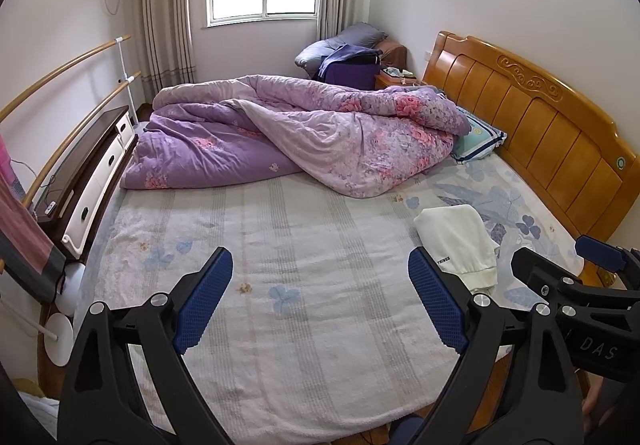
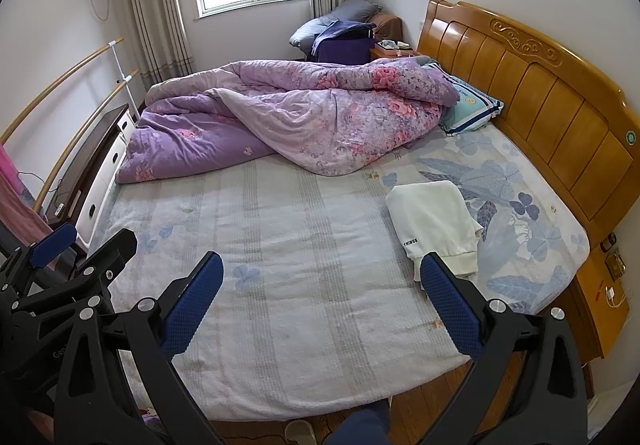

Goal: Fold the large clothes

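A white folded garment [image 1: 460, 241] with a small black word on it lies on the right side of the bed, near the headboard; it also shows in the right wrist view [image 2: 434, 223]. My left gripper [image 1: 320, 297] is open and empty, held above the bed's near edge, left of the garment. My right gripper [image 2: 322, 299] is open and empty too, held over the near edge, its right finger [image 2: 452, 305] just in front of the garment. Each gripper shows at the edge of the other's view.
A crumpled purple floral quilt [image 1: 288, 133] covers the far half of the bed. A pillow [image 1: 478, 137] lies by the wooden headboard [image 1: 532, 117]. A dark cabinet with drawers [image 1: 92, 173] stands along the left. A nightstand [image 2: 600, 297] is at the right.
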